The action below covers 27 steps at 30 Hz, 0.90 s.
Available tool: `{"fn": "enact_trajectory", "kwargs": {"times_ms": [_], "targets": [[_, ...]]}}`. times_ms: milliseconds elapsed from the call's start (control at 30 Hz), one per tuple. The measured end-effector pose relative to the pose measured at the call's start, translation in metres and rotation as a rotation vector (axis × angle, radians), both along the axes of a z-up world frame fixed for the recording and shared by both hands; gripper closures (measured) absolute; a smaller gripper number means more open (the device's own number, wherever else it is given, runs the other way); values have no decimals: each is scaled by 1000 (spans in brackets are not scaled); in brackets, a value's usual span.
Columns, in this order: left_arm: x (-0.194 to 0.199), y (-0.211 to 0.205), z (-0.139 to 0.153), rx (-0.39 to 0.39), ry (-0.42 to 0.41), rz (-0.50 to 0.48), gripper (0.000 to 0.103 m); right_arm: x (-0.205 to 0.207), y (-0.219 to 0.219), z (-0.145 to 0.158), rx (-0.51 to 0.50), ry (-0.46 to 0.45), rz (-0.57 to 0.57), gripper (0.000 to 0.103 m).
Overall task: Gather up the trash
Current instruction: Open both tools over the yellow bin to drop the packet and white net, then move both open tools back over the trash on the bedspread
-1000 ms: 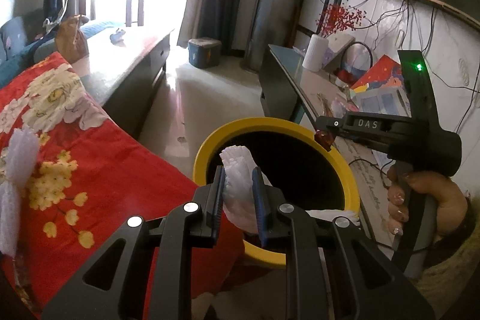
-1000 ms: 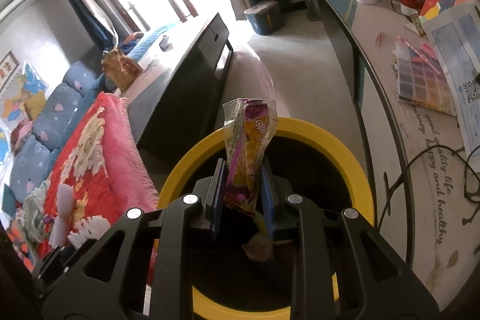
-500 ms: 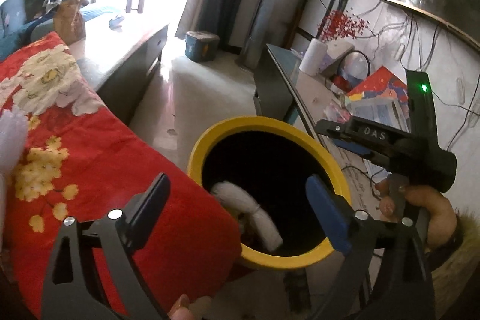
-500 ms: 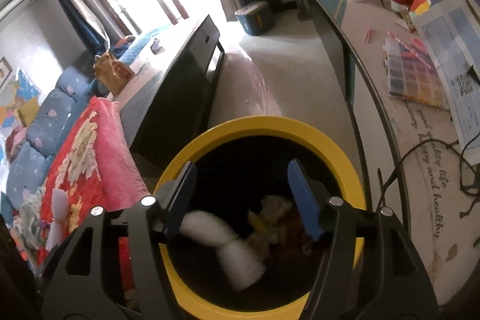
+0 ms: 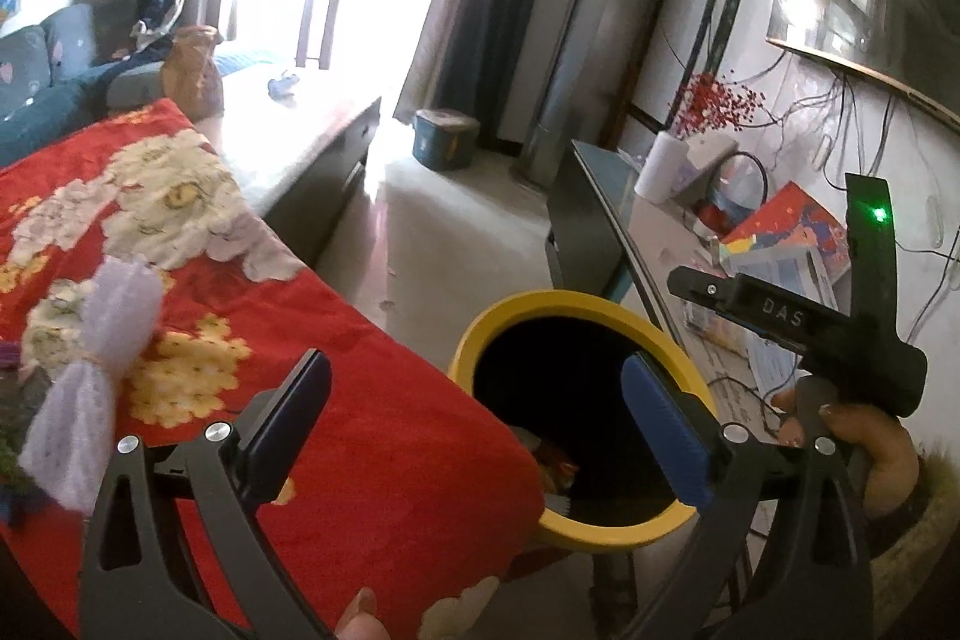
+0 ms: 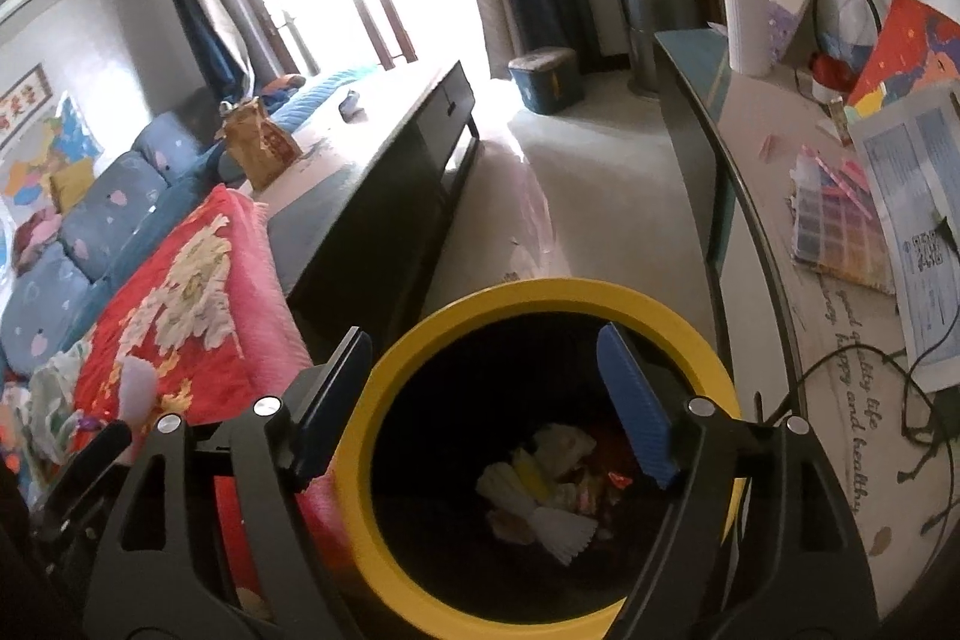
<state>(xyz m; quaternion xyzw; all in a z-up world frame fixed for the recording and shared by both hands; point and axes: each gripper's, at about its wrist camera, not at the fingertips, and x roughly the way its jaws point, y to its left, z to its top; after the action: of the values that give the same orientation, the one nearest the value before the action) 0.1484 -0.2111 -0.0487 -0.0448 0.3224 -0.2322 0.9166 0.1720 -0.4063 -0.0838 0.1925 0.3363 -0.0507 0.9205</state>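
Note:
A yellow-rimmed black bin [image 6: 540,292] stands between the red blanket and the desk; it also shows in the left wrist view [image 5: 576,301]. Inside it lie white foam pieces and wrappers [image 6: 552,490]. My right gripper [image 6: 486,400] is open and empty above the bin's mouth. My left gripper [image 5: 474,424] is open and empty, over the blanket's corner and the bin's left rim. A white foam bundle tied in the middle [image 5: 99,382] lies on the blanket left of my left gripper; it shows faintly in the right wrist view [image 6: 137,388].
The red floral blanket [image 5: 360,400] covers a surface on the left. A long desk [image 6: 840,340] with papers, cables and a paper roll runs along the right. A dark low cabinet [image 6: 384,196] stands behind the blanket. The right hand's gripper body [image 5: 840,328] is beside the bin.
Both grippers opened and dropped their loads, the foam piece and the snack wrapper, into the bin. My left gripper has since swung left toward the blanket.

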Motion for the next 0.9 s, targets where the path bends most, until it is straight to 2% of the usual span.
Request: {"fn": "enact_trajectory", "kwargs": {"times_ms": [500, 900], "targets": [[-11, 46, 32, -9, -96, 115, 8, -5, 30, 23, -36, -49, 62, 31], [-17, 88, 44, -44, -122, 207, 8, -7, 64, 34, -65, -76, 146, 31]]}}
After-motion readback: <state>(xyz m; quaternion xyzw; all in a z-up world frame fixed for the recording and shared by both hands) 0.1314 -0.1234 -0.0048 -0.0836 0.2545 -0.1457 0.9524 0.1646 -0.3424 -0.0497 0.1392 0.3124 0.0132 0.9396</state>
